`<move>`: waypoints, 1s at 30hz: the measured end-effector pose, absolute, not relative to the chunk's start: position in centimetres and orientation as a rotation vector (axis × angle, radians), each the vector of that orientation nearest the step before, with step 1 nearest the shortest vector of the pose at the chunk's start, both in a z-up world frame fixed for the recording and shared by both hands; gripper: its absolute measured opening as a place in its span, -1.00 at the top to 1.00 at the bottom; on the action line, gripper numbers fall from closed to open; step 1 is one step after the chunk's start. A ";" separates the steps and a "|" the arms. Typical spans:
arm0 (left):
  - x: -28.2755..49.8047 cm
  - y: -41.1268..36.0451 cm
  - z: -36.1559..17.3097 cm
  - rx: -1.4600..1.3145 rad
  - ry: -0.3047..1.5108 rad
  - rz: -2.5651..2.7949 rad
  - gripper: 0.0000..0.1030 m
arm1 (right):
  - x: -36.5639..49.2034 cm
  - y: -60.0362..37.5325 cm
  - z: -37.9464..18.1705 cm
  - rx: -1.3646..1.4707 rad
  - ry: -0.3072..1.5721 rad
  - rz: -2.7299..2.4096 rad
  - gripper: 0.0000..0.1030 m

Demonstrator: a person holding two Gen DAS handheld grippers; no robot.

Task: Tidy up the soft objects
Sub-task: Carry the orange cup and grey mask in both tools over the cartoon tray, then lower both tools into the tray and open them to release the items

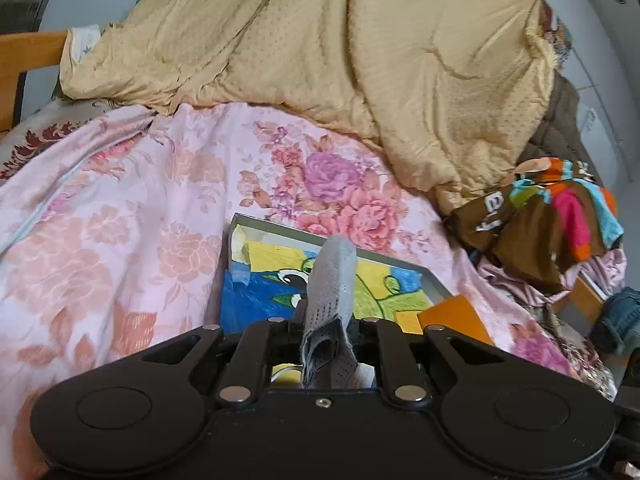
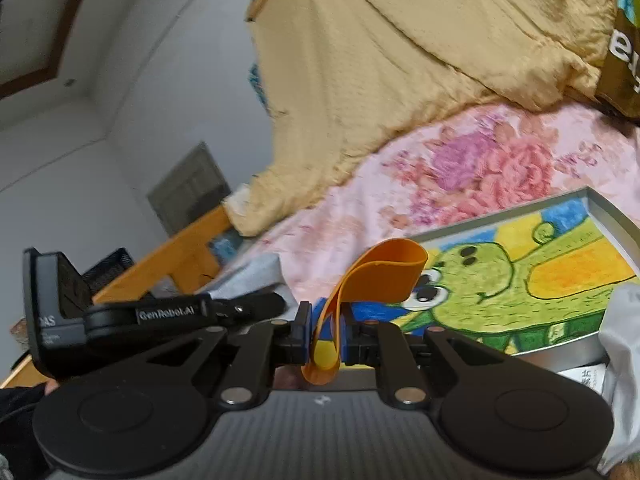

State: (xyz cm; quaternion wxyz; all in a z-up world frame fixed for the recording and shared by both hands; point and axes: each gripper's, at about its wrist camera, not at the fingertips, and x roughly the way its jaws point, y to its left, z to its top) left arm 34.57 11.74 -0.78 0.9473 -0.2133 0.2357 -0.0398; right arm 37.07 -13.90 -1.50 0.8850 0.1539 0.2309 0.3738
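In the left wrist view my left gripper [image 1: 326, 322] is shut on a grey perforated cloth [image 1: 332, 280] that stands up between its fingers. In the right wrist view my right gripper [image 2: 326, 330] is shut on an orange flexible strip [image 2: 384, 268] bent into a loop. Part of that strip [image 1: 456, 316] shows at the lower right of the left wrist view. To the left in the right wrist view is the left gripper [image 2: 276, 300] with the grey cloth [image 2: 252, 276]. Both grippers hang over a bed with a pink floral sheet [image 1: 120, 208], just in front of a tan quilt [image 1: 360, 52].
A framed drawing of a green creature [image 2: 520, 280] lies on the sheet under both grippers. A brown striped garment [image 1: 552, 216] and denim [image 1: 624, 316] are heaped at the right. The wooden bed frame [image 1: 28, 52] runs along the left, with a black basket [image 2: 108, 268] beyond it.
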 end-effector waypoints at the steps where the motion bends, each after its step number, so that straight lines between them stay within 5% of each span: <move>1: 35.3 11.8 -1.0 -0.435 0.484 -0.077 0.72 | 37.7 -13.8 -1.7 0.316 0.488 0.763 0.72; 17: 40.6 10.9 -4.6 -0.438 0.605 -0.033 0.71 | 42.0 -11.9 -4.2 0.225 0.575 0.650 0.69; 30: 40.4 11.2 -5.5 -0.436 0.655 0.031 0.56 | 42.0 -11.9 -4.7 0.221 0.588 0.641 0.41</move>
